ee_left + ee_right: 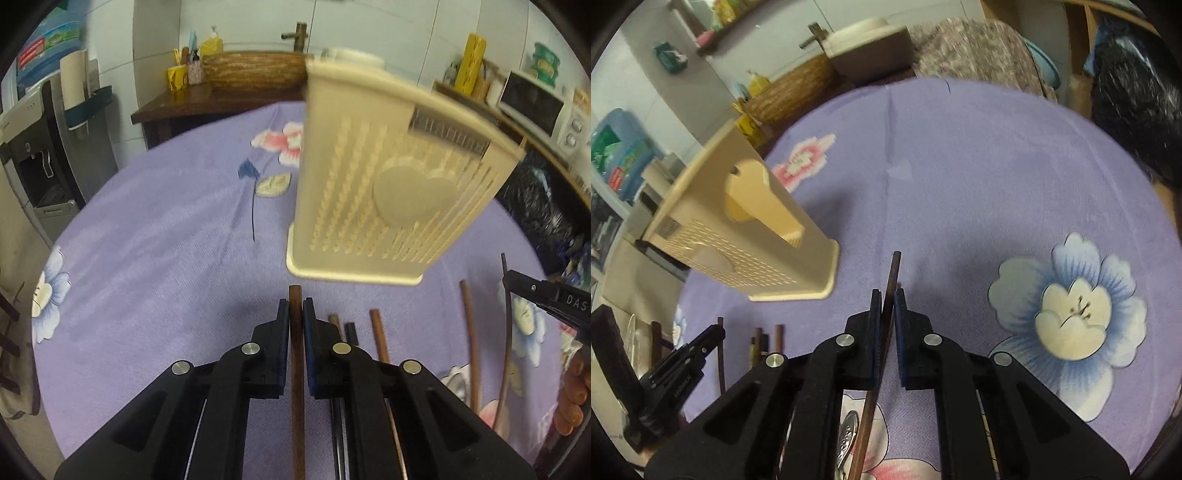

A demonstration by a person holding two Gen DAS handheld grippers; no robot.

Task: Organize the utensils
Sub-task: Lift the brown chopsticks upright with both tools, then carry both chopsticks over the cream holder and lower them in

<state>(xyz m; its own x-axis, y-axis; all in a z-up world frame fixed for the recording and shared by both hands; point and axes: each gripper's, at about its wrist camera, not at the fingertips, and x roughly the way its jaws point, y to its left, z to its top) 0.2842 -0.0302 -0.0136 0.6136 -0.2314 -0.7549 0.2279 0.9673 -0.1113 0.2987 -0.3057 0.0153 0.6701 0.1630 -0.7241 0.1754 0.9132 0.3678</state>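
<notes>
Black plastic left gripper (pixel 295 312) and right gripper (pixel 886 302), silver screws, blue-padded fingers (pixel 283 325).

A lived-in home kitchen or dining corner. A table wears a lilac cloth printed with pink and blue flowers (pixel 166 229). Behind it a dark wooden counter (pixel 177 105) carries a ribbed brown basin (pixel 255 72) under a bronze tap (pixel 298 35), a yellow soap bottle (pixel 211 44) and a yellow mug of brushes (pixel 177 75). A white microwave oven (pixel 535 107) sits on a side shelf, a grey water dispenser (pixel 33 147) stands at the left — household clutter all around.
</notes>
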